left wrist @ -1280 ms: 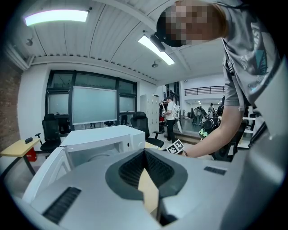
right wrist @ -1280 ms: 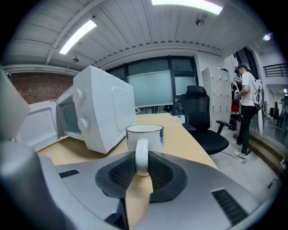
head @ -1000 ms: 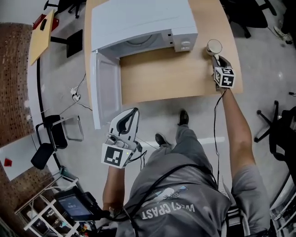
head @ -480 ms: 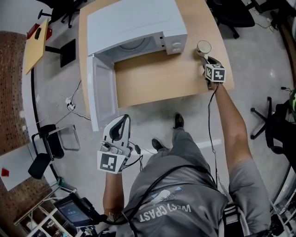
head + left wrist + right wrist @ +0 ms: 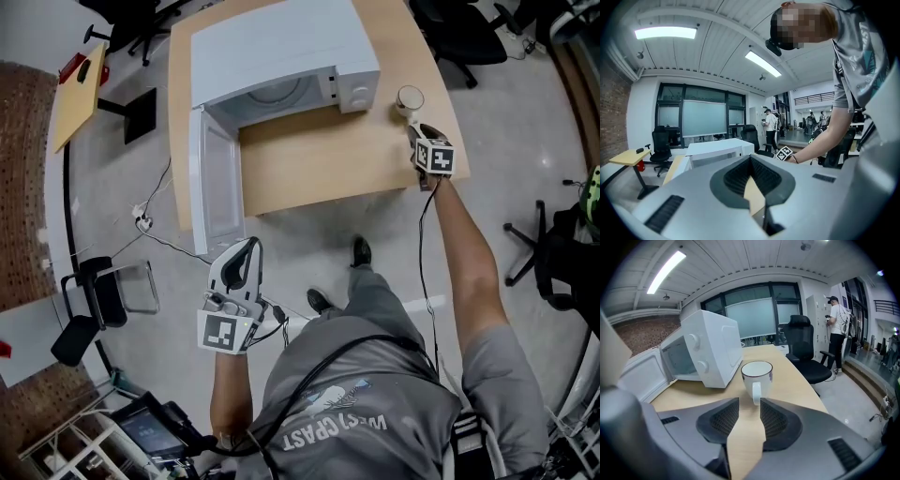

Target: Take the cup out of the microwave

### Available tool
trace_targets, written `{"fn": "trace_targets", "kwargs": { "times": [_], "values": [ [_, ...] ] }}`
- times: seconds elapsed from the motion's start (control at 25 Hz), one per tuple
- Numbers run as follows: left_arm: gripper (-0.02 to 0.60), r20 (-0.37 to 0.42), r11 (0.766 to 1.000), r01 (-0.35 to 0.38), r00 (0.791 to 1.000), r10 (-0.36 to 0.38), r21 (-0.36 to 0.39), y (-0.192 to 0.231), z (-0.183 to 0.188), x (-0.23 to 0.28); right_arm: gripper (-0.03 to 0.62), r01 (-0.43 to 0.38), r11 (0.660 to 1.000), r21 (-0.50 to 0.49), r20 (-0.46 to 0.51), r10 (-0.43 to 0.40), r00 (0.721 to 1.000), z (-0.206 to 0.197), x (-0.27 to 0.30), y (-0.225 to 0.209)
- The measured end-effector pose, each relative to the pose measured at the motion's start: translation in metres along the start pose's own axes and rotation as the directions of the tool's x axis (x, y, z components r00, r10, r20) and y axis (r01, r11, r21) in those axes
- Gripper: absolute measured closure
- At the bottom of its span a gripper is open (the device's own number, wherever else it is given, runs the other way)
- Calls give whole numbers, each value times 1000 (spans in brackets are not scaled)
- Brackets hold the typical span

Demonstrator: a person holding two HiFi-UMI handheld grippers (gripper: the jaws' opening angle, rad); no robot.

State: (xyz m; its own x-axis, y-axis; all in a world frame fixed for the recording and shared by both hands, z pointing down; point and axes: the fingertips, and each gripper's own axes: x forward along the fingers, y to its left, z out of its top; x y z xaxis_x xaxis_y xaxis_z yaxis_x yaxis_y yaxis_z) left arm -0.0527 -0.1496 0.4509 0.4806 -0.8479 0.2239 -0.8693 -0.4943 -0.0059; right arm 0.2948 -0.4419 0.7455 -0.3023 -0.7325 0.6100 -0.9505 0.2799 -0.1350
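A white cup (image 5: 410, 97) with a dark rim stands on the wooden table (image 5: 319, 159), to the right of the white microwave (image 5: 281, 47). In the right gripper view the cup (image 5: 756, 373) has its handle turned toward my right gripper (image 5: 750, 404). Those jaws have just been opening. The handle's end lies at their tips, and the pads do not press on it. In the head view the right gripper (image 5: 416, 127) sits just in front of the cup. My left gripper (image 5: 246, 251) hangs shut and empty over the floor, below the open microwave door (image 5: 214, 183).
The microwave (image 5: 710, 352) stands with its cavity open and its door (image 5: 642, 371) swung out past the table's left edge. Black office chairs (image 5: 464, 28) surround the table. A small yellow side table (image 5: 75, 80), floor cables (image 5: 150, 220) and a folding chair (image 5: 103, 286) are at left.
My right gripper's jaws have spread apart and pulled back a little from the cup, which stays on the table. My left gripper has drifted toward the open door's near corner.
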Motion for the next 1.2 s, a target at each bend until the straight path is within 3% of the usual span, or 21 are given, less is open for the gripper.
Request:
{"fn": "trace_targets", "kwargs": {
  "times": [0.16,0.36,0.48,0.68,0.88,1.08,1.2],
  "values": [
    [555,32,1000,-9,999,10,-8,-2,3,-26,473,41,999,-16,79,-40,996,14,-34,10],
    [555,51,1000,-18,999,18,0,-5,1,-64,477,34,997,-66,207,-20,978,42,-91,45],
    [555,84,1000,-12,996,11,14,-7,2,-82,581,31,996,-81,285,-7,959,60,-130,66],
    [555,164,999,3,986,-9,41,-7,15,-118,583,-27,991,-134,404,80,911,92,-201,132],
    [555,198,994,7,980,-29,109,-2,28,-156,583,-104,971,-216,504,202,840,127,-267,218],
    [555,200,987,15,979,-47,158,-3,27,-197,583,-140,939,-314,548,300,780,138,-336,297],
    [555,238,990,12,970,-46,143,1,32,-223,583,-154,925,-348,548,334,767,135,-369,339]
  ]
}}
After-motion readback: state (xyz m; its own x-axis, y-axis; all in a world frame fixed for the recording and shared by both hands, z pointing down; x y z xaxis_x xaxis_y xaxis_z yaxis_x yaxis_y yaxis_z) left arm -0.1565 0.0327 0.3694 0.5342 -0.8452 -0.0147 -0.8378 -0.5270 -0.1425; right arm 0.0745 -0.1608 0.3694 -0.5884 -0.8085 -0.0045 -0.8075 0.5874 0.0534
